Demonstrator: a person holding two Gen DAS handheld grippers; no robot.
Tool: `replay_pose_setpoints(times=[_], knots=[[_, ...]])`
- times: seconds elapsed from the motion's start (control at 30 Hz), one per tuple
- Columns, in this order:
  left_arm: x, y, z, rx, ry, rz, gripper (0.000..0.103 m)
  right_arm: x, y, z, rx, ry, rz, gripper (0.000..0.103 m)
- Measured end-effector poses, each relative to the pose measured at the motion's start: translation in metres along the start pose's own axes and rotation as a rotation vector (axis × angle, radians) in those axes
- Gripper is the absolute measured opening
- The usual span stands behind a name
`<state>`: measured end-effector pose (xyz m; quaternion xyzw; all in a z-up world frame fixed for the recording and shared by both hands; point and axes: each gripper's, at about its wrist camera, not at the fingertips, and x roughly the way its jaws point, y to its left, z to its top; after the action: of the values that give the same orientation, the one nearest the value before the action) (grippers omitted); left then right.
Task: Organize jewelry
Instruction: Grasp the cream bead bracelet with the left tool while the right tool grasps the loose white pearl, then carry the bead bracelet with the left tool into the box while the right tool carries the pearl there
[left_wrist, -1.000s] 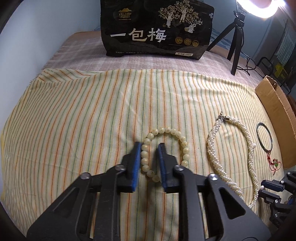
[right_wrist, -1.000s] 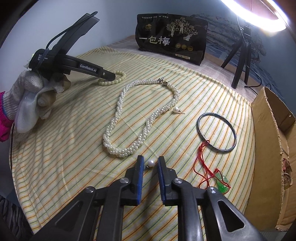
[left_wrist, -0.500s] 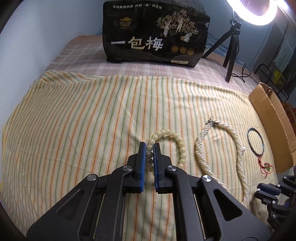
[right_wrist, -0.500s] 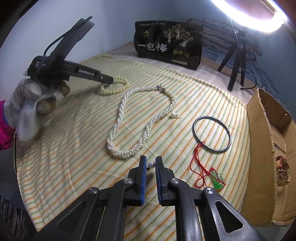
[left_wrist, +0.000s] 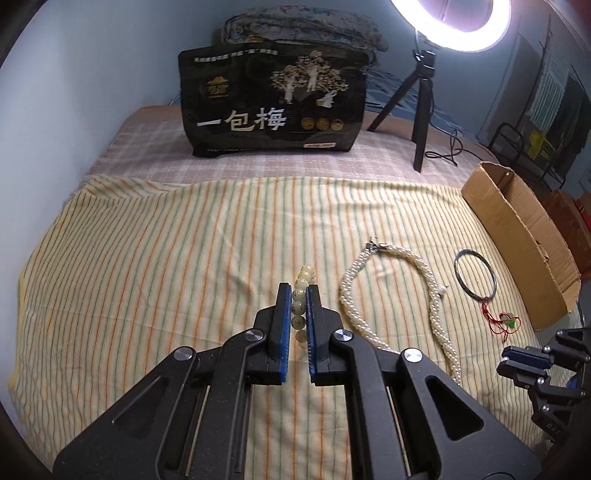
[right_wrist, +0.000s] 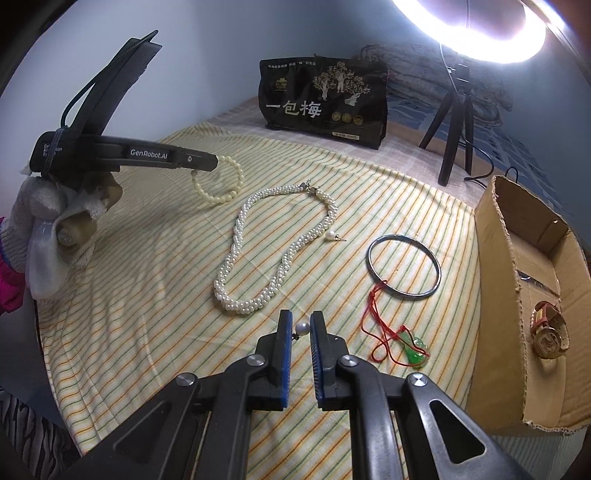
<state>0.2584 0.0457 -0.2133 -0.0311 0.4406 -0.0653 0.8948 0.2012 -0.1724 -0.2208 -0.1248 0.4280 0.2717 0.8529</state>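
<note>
Both grippers have closed on their pieces and lifted them off the striped cloth (left_wrist: 147, 258). Cardboard box (right_wrist: 517, 280), at the cloth's right edge, already holds a watch (right_wrist: 550, 332) and is the likely destination. Left gripper (left_wrist: 295, 317): jaws clamped on the cream bead bracelet (right_wrist: 221, 184), which hangs clear of the cloth. Pearl necklace (right_wrist: 258, 258), bangle (right_wrist: 404, 262) and jade pendant (right_wrist: 415, 345) remain unsorted. Right gripper (right_wrist: 301, 332): jaws narrow, pinching a pearl stud earring (right_wrist: 302, 328); its twin (right_wrist: 332, 235) lies beside the necklace.

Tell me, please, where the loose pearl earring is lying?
In the right wrist view, the pearl earring lies on the striped cloth, between the pearl necklace and the metal bangle.
</note>
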Motion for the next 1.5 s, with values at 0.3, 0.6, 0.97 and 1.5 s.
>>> replay_pose_setpoints(times=[0.3, 0.6, 0.97, 1.5], knots=[[-0.022, -0.011, 0.001, 0.026, -0.039, -0.008, 0.005, -0.021, -0.007, 0.002, 0.032, -0.041, -0.01, 0.007], [-0.041, -0.02, 0.001, 0.045, -0.051, -0.022, 0.005, -0.041, -0.013, 0.003, 0.053, -0.07, -0.014, 0.007], [-0.062, -0.054, 0.004, 0.087, -0.072, -0.074, 0.005, -0.073, -0.036, -0.001, 0.1, -0.115, -0.036, 0.007], [-0.073, -0.15, 0.018, 0.174, -0.089, -0.211, 0.005, -0.126, -0.118, -0.007, 0.218, -0.178, -0.118, 0.007]])
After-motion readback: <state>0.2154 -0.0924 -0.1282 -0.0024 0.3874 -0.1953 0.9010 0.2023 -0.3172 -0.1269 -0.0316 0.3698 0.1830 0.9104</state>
